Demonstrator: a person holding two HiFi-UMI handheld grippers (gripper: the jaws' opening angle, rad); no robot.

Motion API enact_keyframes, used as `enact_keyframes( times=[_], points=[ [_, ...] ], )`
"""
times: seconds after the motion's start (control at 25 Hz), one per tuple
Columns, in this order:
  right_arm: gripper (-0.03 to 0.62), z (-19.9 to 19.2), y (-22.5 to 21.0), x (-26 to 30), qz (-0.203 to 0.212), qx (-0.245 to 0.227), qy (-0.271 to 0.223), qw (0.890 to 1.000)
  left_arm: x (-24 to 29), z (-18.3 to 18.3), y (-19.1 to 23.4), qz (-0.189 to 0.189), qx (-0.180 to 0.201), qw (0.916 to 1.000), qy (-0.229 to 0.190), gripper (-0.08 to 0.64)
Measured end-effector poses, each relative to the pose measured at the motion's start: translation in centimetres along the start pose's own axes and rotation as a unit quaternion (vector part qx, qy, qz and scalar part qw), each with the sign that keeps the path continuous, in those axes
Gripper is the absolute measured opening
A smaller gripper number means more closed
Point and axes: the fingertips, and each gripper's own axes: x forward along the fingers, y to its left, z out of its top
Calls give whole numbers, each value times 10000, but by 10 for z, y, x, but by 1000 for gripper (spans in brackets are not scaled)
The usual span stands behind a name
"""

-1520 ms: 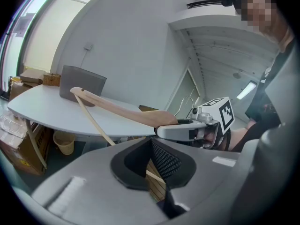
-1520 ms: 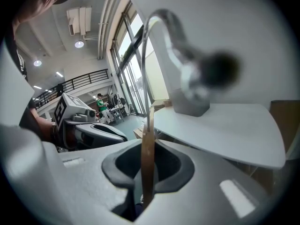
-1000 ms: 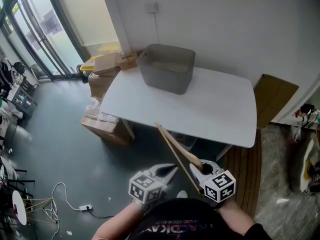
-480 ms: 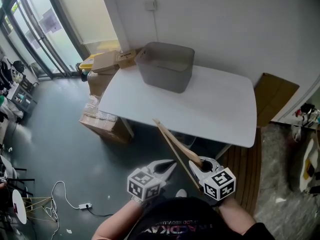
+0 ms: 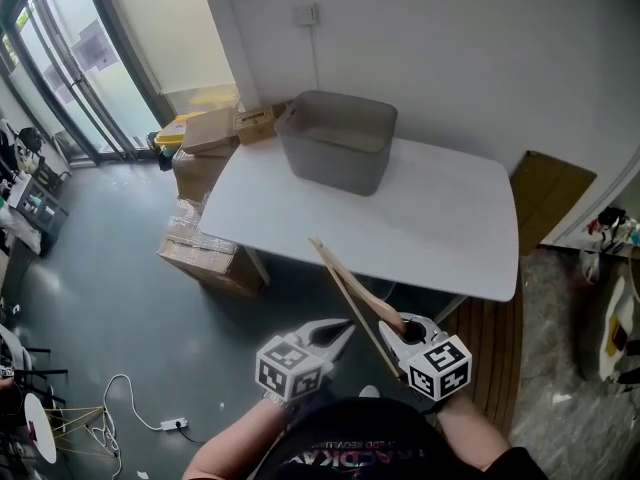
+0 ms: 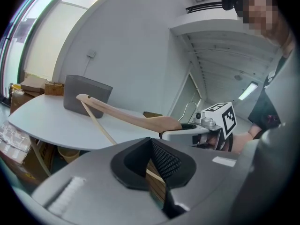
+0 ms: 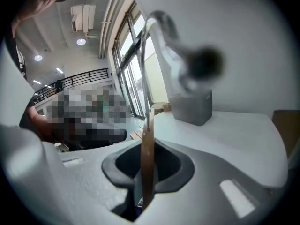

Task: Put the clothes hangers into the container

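My right gripper (image 5: 398, 330) is shut on a wooden clothes hanger (image 5: 352, 286) near its hook end. The hanger's arm points up and away toward the white table (image 5: 440, 230). In the right gripper view the hanger (image 7: 147, 163) stands edge-on between the jaws, its metal hook (image 7: 164, 41) blurred above. The grey container (image 5: 338, 140) stands on the table's far left corner, also seen as the container (image 6: 86, 96) and the container (image 7: 193, 108). My left gripper (image 5: 338, 336) hangs beside the right one, shut, with nothing in it. Both are held low, short of the table's near edge.
Cardboard boxes (image 5: 208, 140) stand left of the table, more boxes (image 5: 206, 256) under its left end. A brown board (image 5: 552, 194) leans on the wall at the right. A white cable (image 5: 128, 400) lies on the grey floor. Glass doors (image 5: 60, 68) fill the far left.
Hardly anything: the table and container have drifted slightly right in the head view. Both grippers and the hanger keep their places.
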Motion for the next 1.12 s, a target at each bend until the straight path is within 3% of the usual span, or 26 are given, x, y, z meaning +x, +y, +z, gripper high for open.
enact_keyframes(
  times=[1.12],
  points=[
    [57,73,39,144,-638,-311,72,9975,-48,46,148,-700,75,9974,146,6]
  ],
)
